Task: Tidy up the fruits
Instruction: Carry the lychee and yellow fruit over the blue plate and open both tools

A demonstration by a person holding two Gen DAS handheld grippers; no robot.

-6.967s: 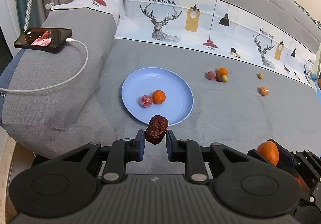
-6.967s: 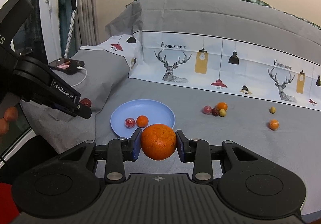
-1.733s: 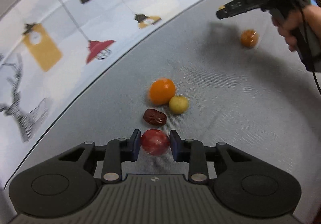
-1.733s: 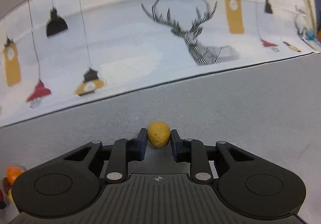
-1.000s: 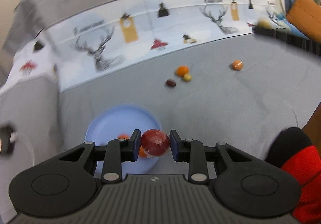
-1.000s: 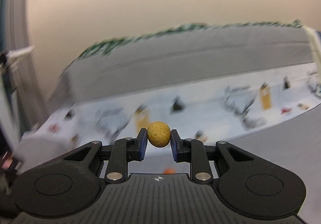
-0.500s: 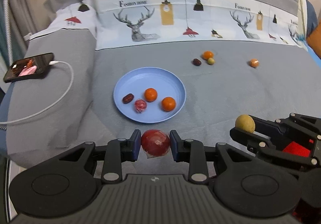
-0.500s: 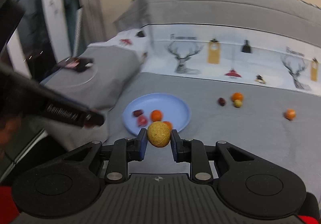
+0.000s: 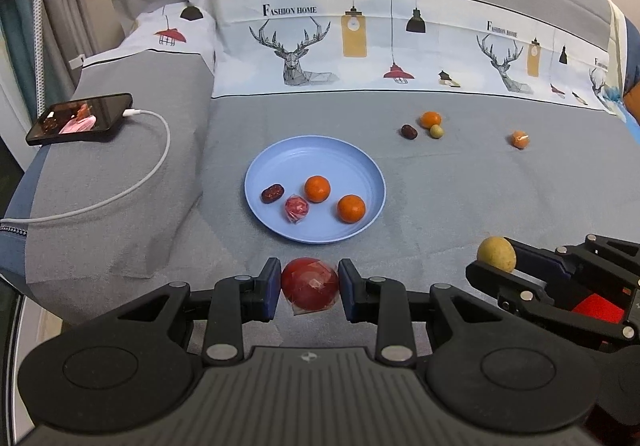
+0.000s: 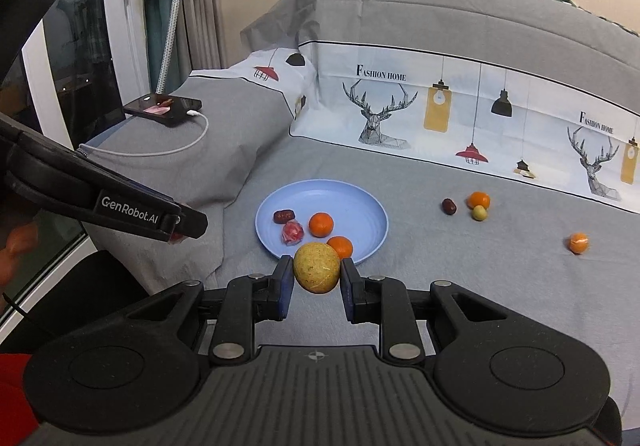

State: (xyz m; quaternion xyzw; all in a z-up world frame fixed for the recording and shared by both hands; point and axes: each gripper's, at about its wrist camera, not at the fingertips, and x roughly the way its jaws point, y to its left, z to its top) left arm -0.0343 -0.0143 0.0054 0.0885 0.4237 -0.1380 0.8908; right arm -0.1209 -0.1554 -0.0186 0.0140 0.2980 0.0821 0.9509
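My left gripper (image 9: 309,290) is shut on a red wrapped fruit (image 9: 309,284), held just short of the near rim of the blue plate (image 9: 280,158). My right gripper (image 10: 316,280) is shut on a small yellow-green round fruit (image 10: 316,267); the same fruit (image 9: 496,254) shows in the left wrist view at the right. The plate (image 10: 360,206) holds a dark red date (image 9: 272,193), a red wrapped piece (image 9: 296,208) and two oranges (image 9: 317,189) (image 9: 351,208). Loose on the grey sheet lie a date (image 9: 409,131), an orange (image 9: 430,119), a small green fruit (image 9: 436,131) and another orange (image 9: 520,139).
A phone (image 9: 80,119) on a white charging cable (image 9: 152,170) lies on the grey pillow at the left. A printed pillow band (image 9: 400,46) runs along the back. In the right wrist view the left gripper (image 10: 176,226) reaches in from the left, with curtains and a window behind it.
A second ago both views were blurred and swinging; both grippers have come round to face the plate and now hold still. Each keeps its fruit. The fruits on the plate and sheet have not moved.
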